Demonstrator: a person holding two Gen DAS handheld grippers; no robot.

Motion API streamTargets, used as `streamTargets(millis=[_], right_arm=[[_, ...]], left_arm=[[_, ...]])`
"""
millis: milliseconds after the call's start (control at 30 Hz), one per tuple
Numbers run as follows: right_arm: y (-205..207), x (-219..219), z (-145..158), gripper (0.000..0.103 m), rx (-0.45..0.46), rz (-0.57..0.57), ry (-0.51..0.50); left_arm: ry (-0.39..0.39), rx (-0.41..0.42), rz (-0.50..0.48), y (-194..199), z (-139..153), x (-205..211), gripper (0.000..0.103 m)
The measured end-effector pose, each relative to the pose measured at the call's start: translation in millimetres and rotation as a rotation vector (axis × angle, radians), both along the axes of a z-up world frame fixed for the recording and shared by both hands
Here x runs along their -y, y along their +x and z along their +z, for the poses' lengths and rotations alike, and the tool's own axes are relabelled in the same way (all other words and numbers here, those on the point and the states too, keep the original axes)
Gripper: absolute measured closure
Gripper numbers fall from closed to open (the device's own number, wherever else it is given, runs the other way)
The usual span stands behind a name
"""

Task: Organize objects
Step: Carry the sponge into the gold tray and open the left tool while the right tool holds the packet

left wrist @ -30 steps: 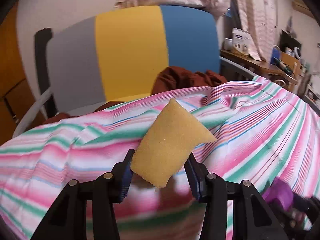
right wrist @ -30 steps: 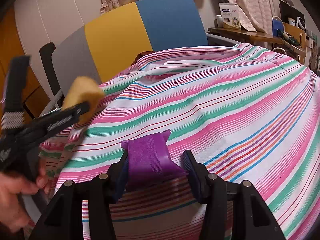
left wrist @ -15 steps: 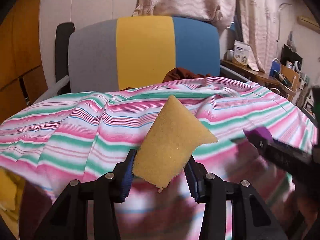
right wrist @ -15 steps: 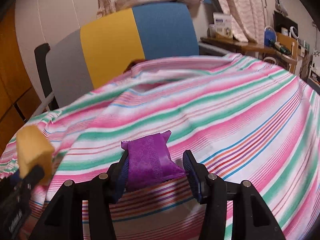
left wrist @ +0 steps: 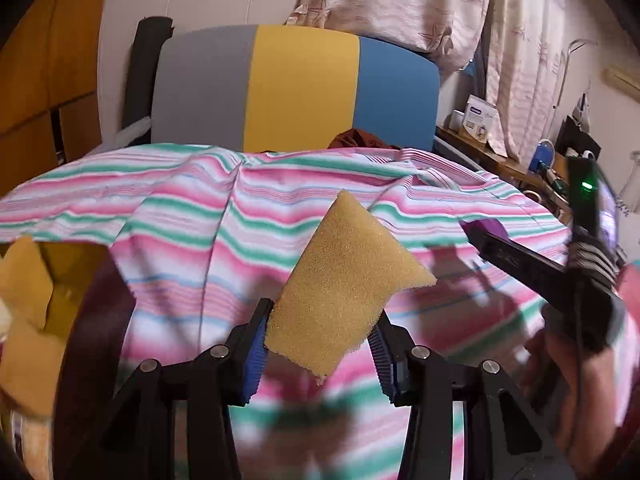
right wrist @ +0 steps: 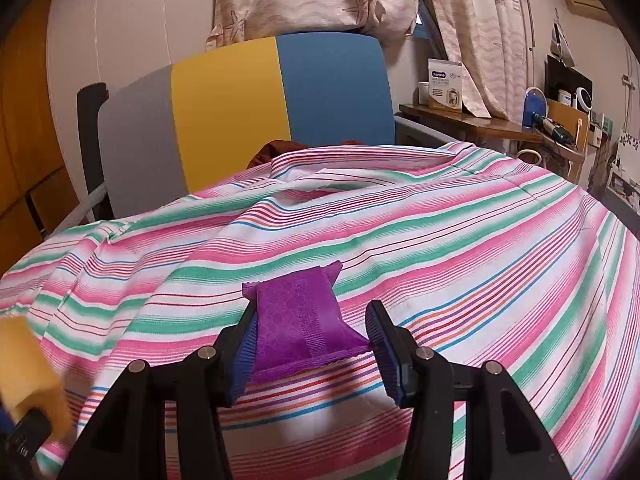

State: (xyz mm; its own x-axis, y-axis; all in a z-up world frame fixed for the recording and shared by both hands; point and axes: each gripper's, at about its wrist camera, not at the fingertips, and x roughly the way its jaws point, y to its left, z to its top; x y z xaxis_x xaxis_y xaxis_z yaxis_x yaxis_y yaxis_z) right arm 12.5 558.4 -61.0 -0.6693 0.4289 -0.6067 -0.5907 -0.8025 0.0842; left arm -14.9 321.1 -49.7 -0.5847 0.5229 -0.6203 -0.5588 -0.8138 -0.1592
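Note:
My left gripper (left wrist: 318, 354) is shut on a yellow sponge (left wrist: 344, 288) and holds it above the striped cloth (left wrist: 200, 216). The sponge also shows at the left edge of the right wrist view (right wrist: 28, 372). My right gripper (right wrist: 310, 354) is shut on a purple packet (right wrist: 302, 324), held just above the striped cloth (right wrist: 480, 240). The right gripper with the packet (left wrist: 486, 226) shows at the right of the left wrist view.
A cardboard box (left wrist: 36, 296) with open flaps sits at the left edge, beside a dark curved rim (left wrist: 92, 320). A grey, yellow and blue chair back (left wrist: 296, 88) stands behind the cloth. A cluttered wooden shelf (right wrist: 500, 124) is at the right.
My left gripper has swung left with the sponge, bringing the cardboard box into view. My right gripper has kept the packet and shifted a little over the cloth.

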Motion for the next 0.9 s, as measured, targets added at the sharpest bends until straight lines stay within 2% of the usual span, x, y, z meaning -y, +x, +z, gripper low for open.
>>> streamTargets(millis=[367,900], right_arm=[[18,10,3,0.05,0.018,0.021,-0.033],[51,59,4,0.05,-0.004,0.069,-0.105]], left_arm=[[0.03,0.028,-0.08,39,16,44,0.056],[0.063,0.063,-0.033,61,29,111,0.056]])
